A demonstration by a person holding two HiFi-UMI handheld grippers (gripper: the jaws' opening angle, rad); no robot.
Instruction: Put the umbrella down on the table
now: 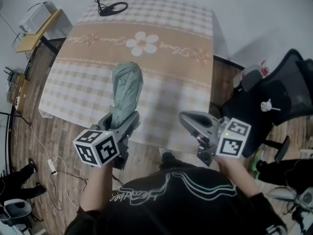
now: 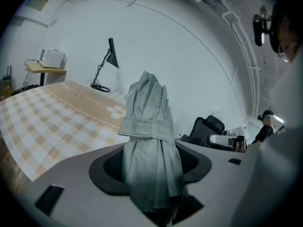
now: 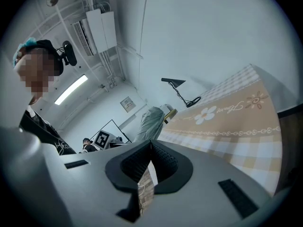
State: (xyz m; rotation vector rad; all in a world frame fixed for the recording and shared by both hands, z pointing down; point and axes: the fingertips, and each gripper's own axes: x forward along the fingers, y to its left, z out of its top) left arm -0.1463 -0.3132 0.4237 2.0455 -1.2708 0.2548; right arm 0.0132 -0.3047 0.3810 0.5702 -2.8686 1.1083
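1. while gripped in the left tongs (image 1: 122, 123), reaching forward over the near half of the surface (image 1: 190, 77): the folded grey-green umbrella (image 1: 127, 84), fabric gathered and bound with its own strap round the middle.
2. left tongs: spread wide, with the pads pressing on both sides of the lower end of the umbrella; in the left gripper view, the bundle fills the whole gap and rises up out of it.
3. far end of the umbrella: over the checked part of the cloth, just short of the beige band with the white flower (image 1: 142, 43). impossible to tell whether touching the cloth or a little above it.
4. right tongs (image 1: 185, 117): closed together, with nothing between, only a thin slit left. held at the near right edge of the surface, well apart from the umbrella.
5. behind each pair of tongs, close to the person's body: a cube with square markers, the left cube (image 1: 97, 148) lower in the head view than the right cube (image 1: 234, 138).
6. at the far edge of the surface: a black desk lamp (image 1: 111, 6), ring base lying on the cloth.
7. to the right of the surface: a black office chair (image 1: 279, 102). below and around: wooden floor (image 1: 29, 106). at far left: a small shelf (image 1: 39, 16) with a white device on top.
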